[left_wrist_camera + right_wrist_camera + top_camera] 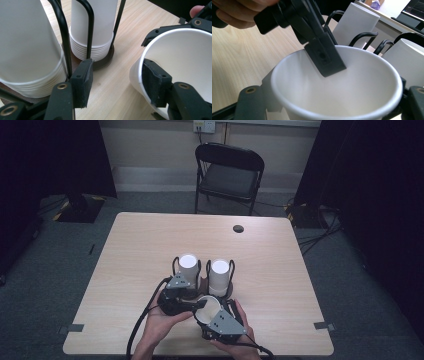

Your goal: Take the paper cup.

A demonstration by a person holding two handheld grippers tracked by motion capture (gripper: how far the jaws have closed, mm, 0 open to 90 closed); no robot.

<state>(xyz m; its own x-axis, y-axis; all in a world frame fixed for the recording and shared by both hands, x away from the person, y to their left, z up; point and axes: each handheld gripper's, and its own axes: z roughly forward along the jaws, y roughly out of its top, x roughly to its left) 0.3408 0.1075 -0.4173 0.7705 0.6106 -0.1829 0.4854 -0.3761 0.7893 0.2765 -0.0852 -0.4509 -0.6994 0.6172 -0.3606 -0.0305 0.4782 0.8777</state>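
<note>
From above, the desk point(150, 245) carries two stacks of white paper cups, each upside down in a black wire holder: the left stack point(188, 268) and the right stack point(219, 275) stand side by side near the middle, toward the near edge. Just in front of them, a single paper cup point(207, 308) sits between the left gripper point(196, 305) and the right gripper point(212, 312).

In the left gripper view, the left gripper point(120, 80) is released, its jaws spread wide; one jaw reaches inside the cup point(185, 62), the other stands beside a wire holder.

In the right gripper view, the right gripper point(329, 105) clasps the cup point(342, 90) from both sides, mouth facing the camera.
</note>
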